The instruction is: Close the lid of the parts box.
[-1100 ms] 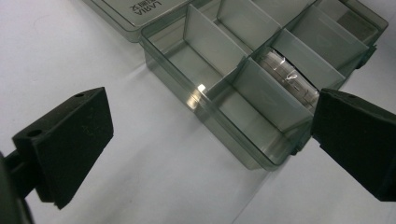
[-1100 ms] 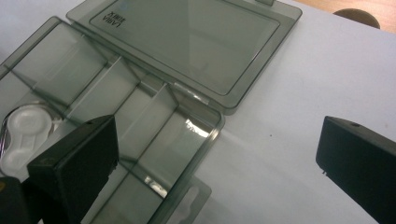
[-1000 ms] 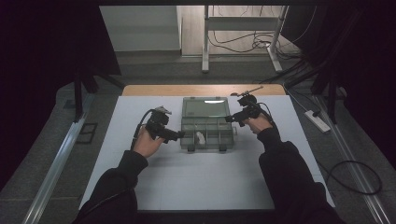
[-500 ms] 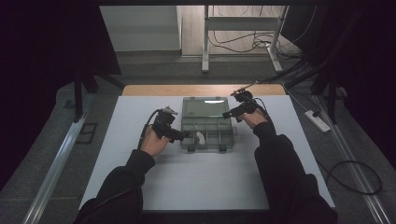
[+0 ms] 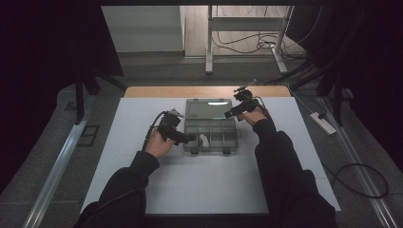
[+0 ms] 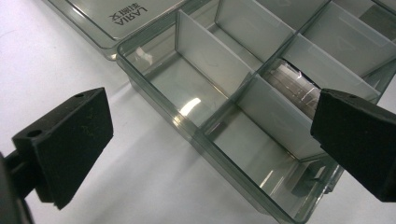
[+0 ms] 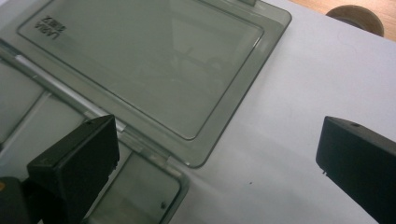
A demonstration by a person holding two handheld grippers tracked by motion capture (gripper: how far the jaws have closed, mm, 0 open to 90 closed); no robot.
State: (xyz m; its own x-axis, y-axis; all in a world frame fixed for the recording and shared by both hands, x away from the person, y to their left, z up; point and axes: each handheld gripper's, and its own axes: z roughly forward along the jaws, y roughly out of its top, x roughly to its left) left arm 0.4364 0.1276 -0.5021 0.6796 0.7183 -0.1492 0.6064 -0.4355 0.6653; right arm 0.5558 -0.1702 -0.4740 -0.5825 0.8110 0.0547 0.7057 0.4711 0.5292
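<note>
A clear grey compartment box (image 5: 223, 141) sits open mid-table, its lid (image 5: 209, 108) laid flat behind it. A small pale item (image 5: 203, 139) lies in a front compartment; in the left gripper view it looks like a shiny clear roll (image 6: 296, 86). My left gripper (image 5: 187, 138) is at the box's left front corner. Its jaws are open wide and straddle that corner of the box (image 6: 187, 93), holding nothing (image 6: 212, 121). My right gripper (image 5: 229, 114) hovers over the lid's right corner (image 7: 140, 60), open and empty (image 7: 219, 144).
White sheet (image 5: 209, 185) covers the table, with a wooden strip (image 5: 204, 91) along the far edge. A brown round thing (image 7: 356, 17) sits on that strip beyond the lid. A power strip (image 5: 323, 123) and cables lie on the floor to the right.
The left gripper has edged right, up to the box's left front corner. The right gripper has moved farther away and slightly left, over the lid's corner. Both stay open.
</note>
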